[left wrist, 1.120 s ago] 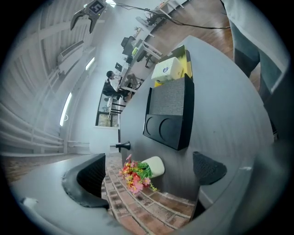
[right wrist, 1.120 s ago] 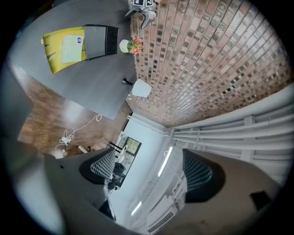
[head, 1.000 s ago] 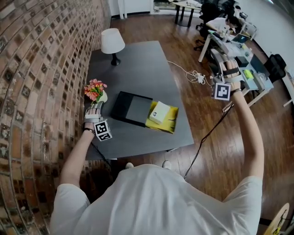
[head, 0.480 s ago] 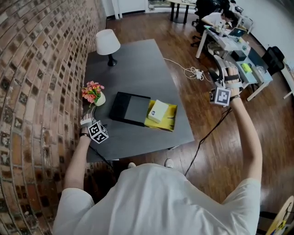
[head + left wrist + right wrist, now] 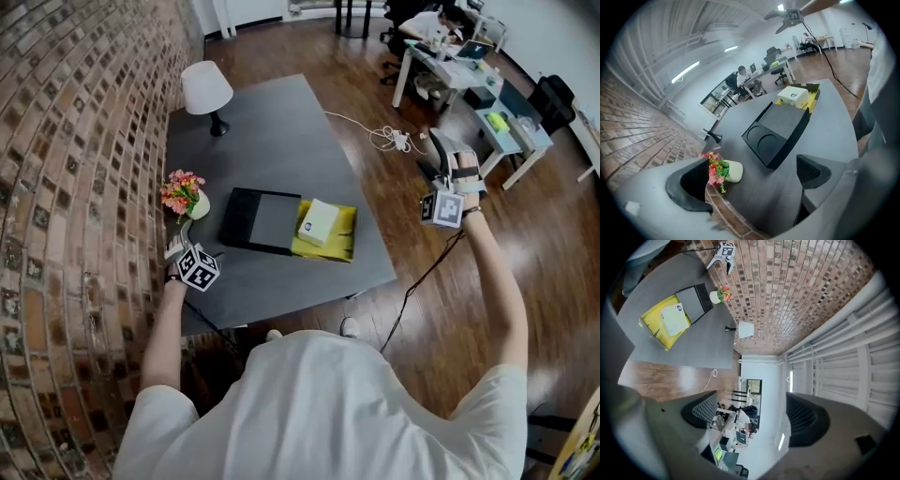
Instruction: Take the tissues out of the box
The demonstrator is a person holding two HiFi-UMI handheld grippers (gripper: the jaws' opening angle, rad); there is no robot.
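Observation:
A white tissue pack point(image 5: 319, 220) lies on a yellow open box point(image 5: 330, 246) in the middle of the dark grey table point(image 5: 272, 131), beside a flat black box point(image 5: 261, 219). My left gripper point(image 5: 178, 242) hovers open and empty at the table's left edge, near the flowers; in its own view the tissue pack point(image 5: 792, 96) and black box point(image 5: 780, 127) lie well ahead of the left gripper point(image 5: 750, 183). My right gripper point(image 5: 442, 155) is raised over the floor to the right of the table, open and empty. In its view, right gripper point(image 5: 757, 416), the tissue pack point(image 5: 675, 319) is far off.
A small vase of pink flowers point(image 5: 181, 193) stands by the brick wall point(image 5: 75, 187). A white lamp point(image 5: 206, 88) is at the table's far end. A cable point(image 5: 389, 141) trails on the wooden floor. Office desks point(image 5: 469, 75) stand at the back right.
The left gripper has drawn back a little from the flowers toward the table's near-left edge. The raised right gripper has dropped slightly and drifted left. The head camera has shifted too.

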